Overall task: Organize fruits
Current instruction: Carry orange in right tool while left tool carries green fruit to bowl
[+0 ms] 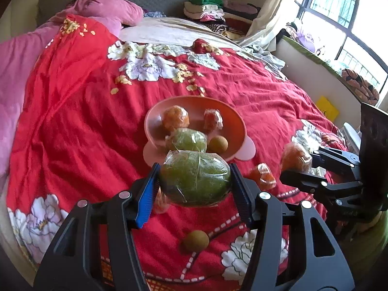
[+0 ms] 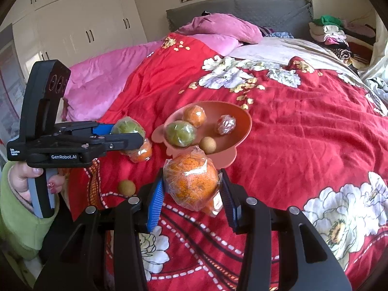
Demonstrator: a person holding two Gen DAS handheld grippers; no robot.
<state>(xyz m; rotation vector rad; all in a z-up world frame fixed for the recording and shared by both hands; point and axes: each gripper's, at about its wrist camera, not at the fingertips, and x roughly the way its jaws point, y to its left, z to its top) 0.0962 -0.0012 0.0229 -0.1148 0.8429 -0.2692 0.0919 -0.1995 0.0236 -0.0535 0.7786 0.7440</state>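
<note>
My left gripper [image 1: 194,181] is shut on a plastic-wrapped green fruit [image 1: 195,178], held above the red bedspread just short of the pink bowl [image 1: 232,118]. My right gripper [image 2: 191,191] is shut on a wrapped orange [image 2: 191,179], also near the bowl [image 2: 242,121]. The bowl holds a wrapped orange [image 1: 175,118], a small wrapped orange piece [image 1: 213,118], a wrapped green fruit [image 1: 186,139] and a small brown fruit [image 1: 217,144]. On the bedspread lie a small brown fruit [image 1: 196,240], a wrapped orange piece [image 1: 263,175] and another wrapped orange [image 2: 143,152].
The bed carries a red floral bedspread [image 1: 84,121], pink quilt and pillow [image 1: 109,7] at the far end. Folded clothes [image 1: 206,12] are stacked by the headboard. A window sill [image 1: 315,55] runs along the right; wardrobes [image 2: 72,24] stand on the left.
</note>
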